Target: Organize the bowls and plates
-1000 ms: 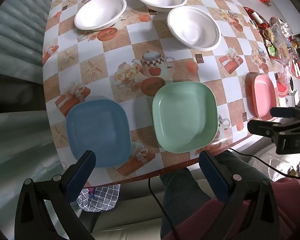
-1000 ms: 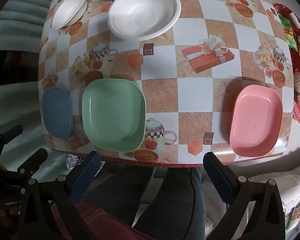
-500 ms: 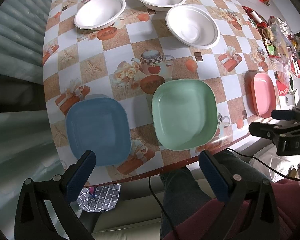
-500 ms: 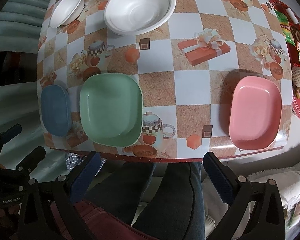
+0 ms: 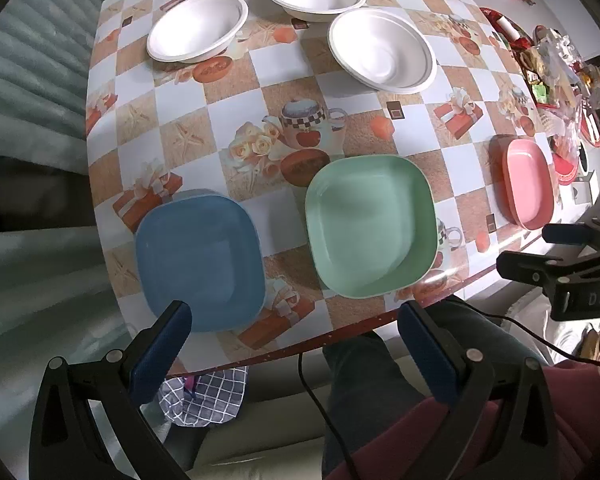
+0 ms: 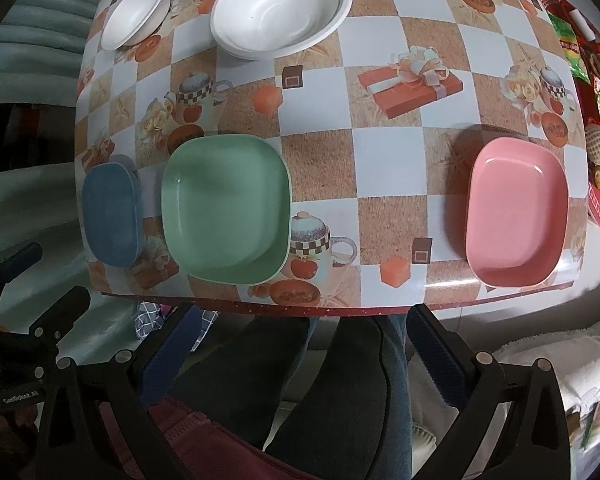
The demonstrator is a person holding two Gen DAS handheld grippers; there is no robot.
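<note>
My left gripper [image 5: 292, 332] and right gripper [image 6: 304, 336] both gape wide, empty, short of the bench [image 6: 384, 156] edge. On it: blue plate [image 5: 200, 264], green plate [image 5: 370, 224], pink plate [image 6: 516, 212], three white bowls [image 5: 382, 54] beyond.

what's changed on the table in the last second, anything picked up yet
Nothing has been picked up. Both tools, left and right, stayed open and empty off the table's near edge, with only a slight drift in view. The blue plate, green plate, pink plate and white bowls have not moved.
</note>
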